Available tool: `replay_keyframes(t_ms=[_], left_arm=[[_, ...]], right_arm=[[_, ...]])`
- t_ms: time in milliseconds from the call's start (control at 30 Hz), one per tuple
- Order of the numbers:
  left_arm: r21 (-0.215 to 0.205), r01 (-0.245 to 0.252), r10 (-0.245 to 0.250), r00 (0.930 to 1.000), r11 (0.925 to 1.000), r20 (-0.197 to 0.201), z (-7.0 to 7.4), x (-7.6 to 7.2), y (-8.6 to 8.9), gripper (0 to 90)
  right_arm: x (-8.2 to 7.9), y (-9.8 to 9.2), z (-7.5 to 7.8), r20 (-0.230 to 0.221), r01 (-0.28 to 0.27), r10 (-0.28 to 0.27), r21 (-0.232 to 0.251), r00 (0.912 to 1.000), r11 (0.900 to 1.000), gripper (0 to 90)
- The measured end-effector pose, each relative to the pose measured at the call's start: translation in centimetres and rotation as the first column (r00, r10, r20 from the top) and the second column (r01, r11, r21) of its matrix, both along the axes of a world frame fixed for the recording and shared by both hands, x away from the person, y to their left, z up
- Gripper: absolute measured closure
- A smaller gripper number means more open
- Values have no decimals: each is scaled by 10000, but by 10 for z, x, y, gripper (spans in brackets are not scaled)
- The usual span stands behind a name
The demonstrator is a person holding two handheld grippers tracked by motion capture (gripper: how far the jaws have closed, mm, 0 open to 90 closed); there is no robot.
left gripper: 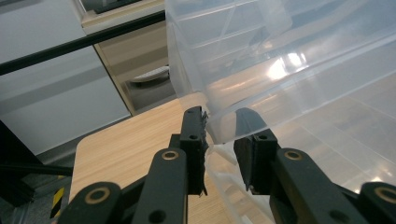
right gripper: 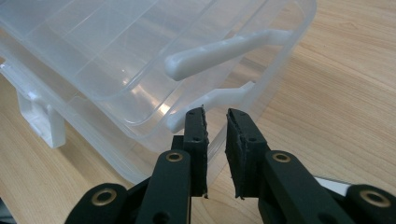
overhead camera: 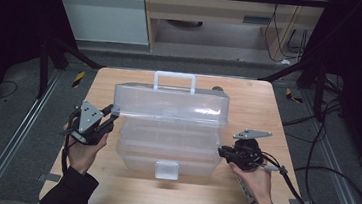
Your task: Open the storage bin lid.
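A clear plastic toolbox [overhead camera: 164,153] stands mid-table with its lid [overhead camera: 171,103] swung up and its white handle [overhead camera: 174,79] at the top. My left gripper [overhead camera: 112,111] is at the lid's left corner. In the left gripper view the lid's corner wall [left gripper: 280,70] runs between the jaws of the left gripper [left gripper: 220,126], and a gap still shows between the pads. My right gripper [overhead camera: 220,151] is at the box's right side. In the right gripper view the right gripper [right gripper: 215,114] stands narrowly open, its tips just short of a white hinge arm [right gripper: 210,98], with nothing between them.
The box sits on a wooden table [overhead camera: 259,104]. Its front latch [overhead camera: 166,170] hangs toward the near edge and also shows as the latch [right gripper: 44,121] at the left of the right gripper view. Cables [overhead camera: 313,170] trail off the table's right side. Bare wood lies beside the box.
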State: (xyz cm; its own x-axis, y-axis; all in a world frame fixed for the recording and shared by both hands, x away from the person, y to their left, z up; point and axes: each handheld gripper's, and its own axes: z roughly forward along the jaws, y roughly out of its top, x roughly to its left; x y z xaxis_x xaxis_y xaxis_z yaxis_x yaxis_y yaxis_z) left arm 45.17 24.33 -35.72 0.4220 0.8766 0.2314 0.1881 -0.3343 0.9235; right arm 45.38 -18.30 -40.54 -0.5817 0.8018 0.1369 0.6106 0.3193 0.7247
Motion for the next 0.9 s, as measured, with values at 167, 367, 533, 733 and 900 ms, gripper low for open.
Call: replay_keyframes(t_ms=[167,367,533,733,900], left_arm=[[58,-24,24,10000,10000,-13,1,1,0,734],[110,-178,178,9998,9998,1,4,3,-3,741],[70,-291,292,9996,9996,-36,7,5,-4,748],[-38,-388,388,9992,9992,-77,11,10,-4,768],[-55,-453,453,9990,9990,-63,14,14,-5,778]], right_arm=[[1,0,0,-20,68,-68,-12,10000,10000,785],[1,-1,0,-1,57,-57,-24,10000,10000,786],[1,-1,0,-9,74,-74,-26,10000,10000,787],[1,0,0,10,81,-81,-44,10000,10000,784],[0,0,0,42,81,-81,-74,10000,9999,783]])
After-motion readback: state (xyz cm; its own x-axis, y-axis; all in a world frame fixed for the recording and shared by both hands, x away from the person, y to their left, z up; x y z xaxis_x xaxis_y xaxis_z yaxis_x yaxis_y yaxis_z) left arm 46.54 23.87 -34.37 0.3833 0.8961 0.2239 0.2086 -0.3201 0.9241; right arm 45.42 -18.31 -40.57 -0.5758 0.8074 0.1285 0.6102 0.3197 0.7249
